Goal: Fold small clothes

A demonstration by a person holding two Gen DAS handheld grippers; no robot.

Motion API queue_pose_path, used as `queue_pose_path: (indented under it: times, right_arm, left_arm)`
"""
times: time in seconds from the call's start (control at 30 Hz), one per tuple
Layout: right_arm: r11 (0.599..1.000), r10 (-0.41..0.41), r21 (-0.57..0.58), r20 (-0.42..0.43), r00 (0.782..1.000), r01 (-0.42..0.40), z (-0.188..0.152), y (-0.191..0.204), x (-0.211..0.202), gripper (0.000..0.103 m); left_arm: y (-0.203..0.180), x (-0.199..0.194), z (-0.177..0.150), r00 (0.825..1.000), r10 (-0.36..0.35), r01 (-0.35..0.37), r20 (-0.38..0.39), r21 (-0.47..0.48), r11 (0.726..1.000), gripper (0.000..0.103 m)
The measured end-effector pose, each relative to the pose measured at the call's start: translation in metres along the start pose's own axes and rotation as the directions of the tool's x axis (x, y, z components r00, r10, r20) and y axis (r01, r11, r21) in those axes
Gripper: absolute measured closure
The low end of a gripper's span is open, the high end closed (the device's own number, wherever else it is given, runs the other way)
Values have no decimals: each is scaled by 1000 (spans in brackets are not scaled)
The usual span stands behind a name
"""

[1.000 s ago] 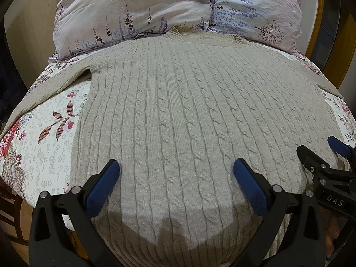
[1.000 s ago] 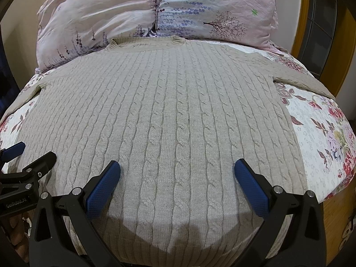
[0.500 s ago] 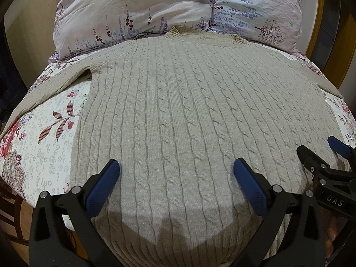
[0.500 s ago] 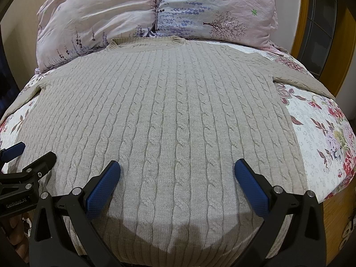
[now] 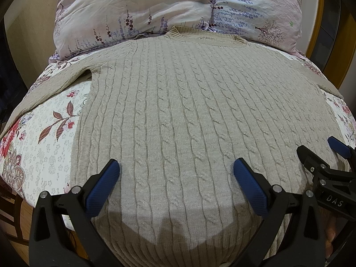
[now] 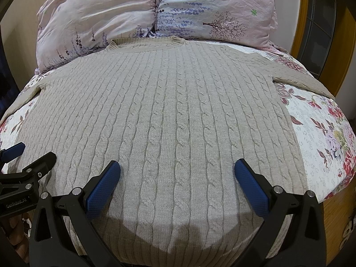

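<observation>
A beige cable-knit sweater (image 5: pixel 178 111) lies flat and spread out on the bed, collar at the far end, sleeves stretched out to both sides; it also shows in the right wrist view (image 6: pixel 169 115). My left gripper (image 5: pixel 176 171) is open and empty, hovering over the sweater's lower left part near the hem. My right gripper (image 6: pixel 177 170) is open and empty over the lower right part. Each gripper shows at the edge of the other's view: the right one (image 5: pixel 320 153) and the left one (image 6: pixel 29 153).
The bed has a floral sheet (image 5: pixel 42 146), also in the right wrist view (image 6: pixel 322 138). Two pink floral pillows (image 5: pixel 138 11) (image 6: pixel 213 9) lie behind the collar. A wooden bed frame (image 6: pixel 300 22) stands at the far right.
</observation>
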State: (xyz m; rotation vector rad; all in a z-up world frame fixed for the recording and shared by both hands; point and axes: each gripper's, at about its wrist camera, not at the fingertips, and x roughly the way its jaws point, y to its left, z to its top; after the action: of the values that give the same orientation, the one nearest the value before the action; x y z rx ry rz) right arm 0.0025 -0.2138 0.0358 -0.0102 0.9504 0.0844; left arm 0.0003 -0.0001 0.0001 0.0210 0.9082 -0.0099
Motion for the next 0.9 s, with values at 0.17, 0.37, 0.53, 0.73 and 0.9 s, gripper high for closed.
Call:
queue_pose_path:
  times: [0.17, 0.37, 0.53, 0.73, 0.9]
  right_arm:
    - [1000, 0, 0, 0, 1000, 0, 0, 0, 0, 1]
    - [1000, 9, -14, -6, 1000, -9, 0, -4, 3, 1]
    - [998, 41, -51, -12, 999, -41, 4, -5, 4, 1]
    - [988, 101, -122, 41, 994, -96, 1, -9, 2, 1]
    - [979, 169, -117, 34, 985, -164, 11, -25, 4, 1]
  left_arm:
    - [0, 0, 0, 1000, 0, 0, 0, 0, 1000, 2]
    - [0, 0, 0, 1000, -1, 1, -2, 2, 1000, 2]
    - [2, 3, 2, 1000, -4, 4, -18, 10, 1000, 2]
    - [1, 4, 6, 999, -12, 14, -41, 32, 999, 2]
    - [1, 7, 12, 998, -15, 18, -55, 54, 998, 2]
